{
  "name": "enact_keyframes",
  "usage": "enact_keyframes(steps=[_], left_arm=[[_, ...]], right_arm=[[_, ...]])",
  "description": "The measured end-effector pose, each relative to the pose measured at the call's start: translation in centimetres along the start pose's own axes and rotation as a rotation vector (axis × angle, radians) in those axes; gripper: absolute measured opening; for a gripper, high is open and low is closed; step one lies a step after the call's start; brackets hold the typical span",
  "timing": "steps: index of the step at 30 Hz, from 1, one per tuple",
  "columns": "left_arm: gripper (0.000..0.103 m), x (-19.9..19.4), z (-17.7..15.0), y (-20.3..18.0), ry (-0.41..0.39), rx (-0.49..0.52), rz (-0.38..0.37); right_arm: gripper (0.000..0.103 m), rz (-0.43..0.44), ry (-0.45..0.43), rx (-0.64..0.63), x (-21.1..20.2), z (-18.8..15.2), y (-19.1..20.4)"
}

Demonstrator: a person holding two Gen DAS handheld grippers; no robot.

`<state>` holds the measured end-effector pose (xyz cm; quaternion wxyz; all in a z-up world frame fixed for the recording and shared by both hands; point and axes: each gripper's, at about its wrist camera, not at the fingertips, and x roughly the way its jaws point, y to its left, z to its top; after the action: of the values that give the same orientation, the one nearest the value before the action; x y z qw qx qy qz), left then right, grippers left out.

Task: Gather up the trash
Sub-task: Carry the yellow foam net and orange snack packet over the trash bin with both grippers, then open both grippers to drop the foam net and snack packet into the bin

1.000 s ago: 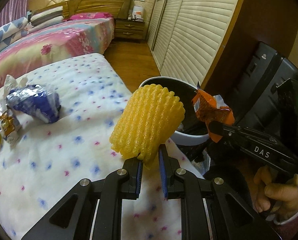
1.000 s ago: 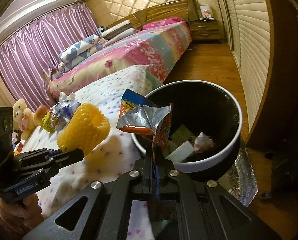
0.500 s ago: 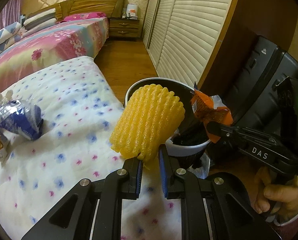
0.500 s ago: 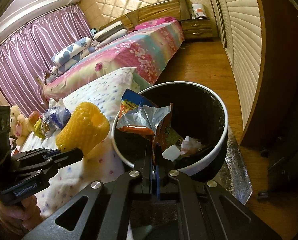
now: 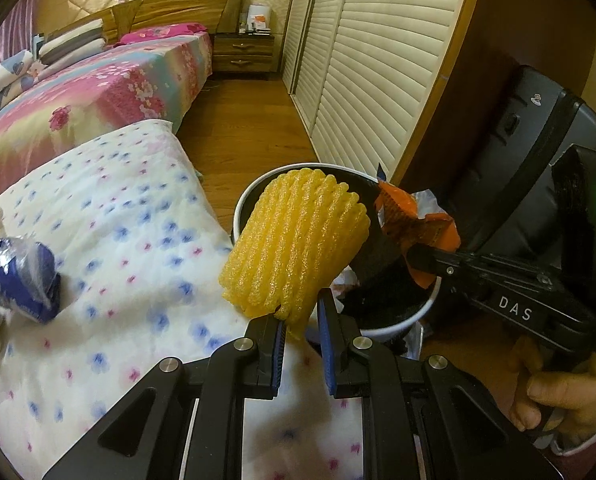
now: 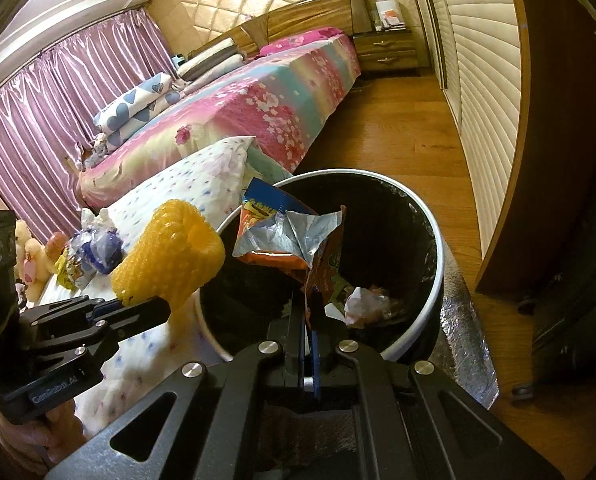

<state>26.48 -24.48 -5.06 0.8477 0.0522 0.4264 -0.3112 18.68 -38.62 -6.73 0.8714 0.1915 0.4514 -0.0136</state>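
Observation:
My left gripper is shut on the lower edge of a yellow foam fruit net, held up beside the bin's rim. The net also shows in the right wrist view, at the left of the bin. My right gripper is shut on an orange and silver snack wrapper, which hangs over the bin's mouth. The white bin has a black liner and holds crumpled paper and wrappers. In the left wrist view the wrapper sits right of the net, above the bin.
A dotted white quilt lies left of the bin with a blue and silver wrapper and more packets on it. A black suitcase stands right of the bin. Wooden floor, slatted wardrobe doors and a floral bed lie beyond.
Both grippers have moved toward the bin with their loads. The wrapper now hangs over the bin's opening, and the net has come up against its rim.

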Motion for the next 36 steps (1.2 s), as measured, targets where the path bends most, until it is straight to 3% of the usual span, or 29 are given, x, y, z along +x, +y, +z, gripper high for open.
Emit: enact_keyframes(steps=[22,27,30,34,36], left_arm=[[0.015,3.9,2.5,-0.7,0.043,0.009,0.002],[0.028,3.7,2.8,-0.8,0.039,0.001,0.005],[0.044,3.2,2.6,-0.7,0.028,-0.009,0.005],[0.050,1.5,1.3,0.0,0.008,-0.032,0.012],[0.053,0.7,0.6,0.7,-0.004,-0.050,0.013]], right_arm=[[0.002,-0.027,0.044,0.022,2.6,2.1,-2.2],[0.009,-0.027,0.053,0.023,2.9,2.5,-2.3],[0.026,-0.020,0.050,0.039,2.8,2.6,-2.5],[0.030,-0.023,0.029,0.043,2.1,2.3,-2.4],[0.041,-0.020,0.016,0.050,1.7,2.2,-2.3]])
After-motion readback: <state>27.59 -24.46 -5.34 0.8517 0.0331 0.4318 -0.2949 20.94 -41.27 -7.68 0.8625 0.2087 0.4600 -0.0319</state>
